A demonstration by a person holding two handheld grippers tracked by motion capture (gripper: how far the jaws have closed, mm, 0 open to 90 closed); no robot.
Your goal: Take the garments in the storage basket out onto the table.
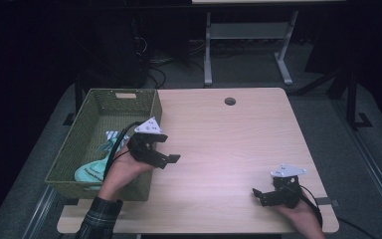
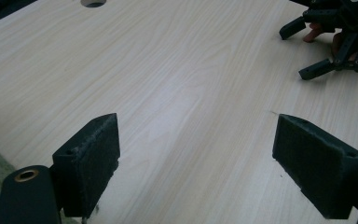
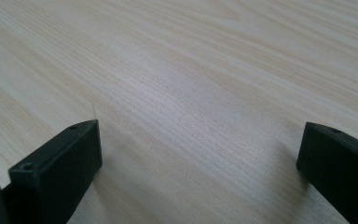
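Your high view looks forward and down over the whole table (image 1: 229, 144). Each gripper view sits close above the wood, facing along its jaws; the left one shares your right gripper (image 2: 328, 44).

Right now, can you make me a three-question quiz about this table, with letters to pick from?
1. Where does the green basket sit?
A. at the table's left edge
B. at the table's right edge
C. on the floor

2. What colour is the cloth in the basket?
A. red
B. light turquoise
C. black

3. How is the left claw?
A. shut on the cloth
B. shut on nothing
C. open, holding nothing

Answers:
1. A, since the high view shows the basket on the left side of the wooden table.
2. B, as the bundle inside looks pale turquoise.
3. C, because the left gripper view shows its jaws wide apart with bare wood between them.
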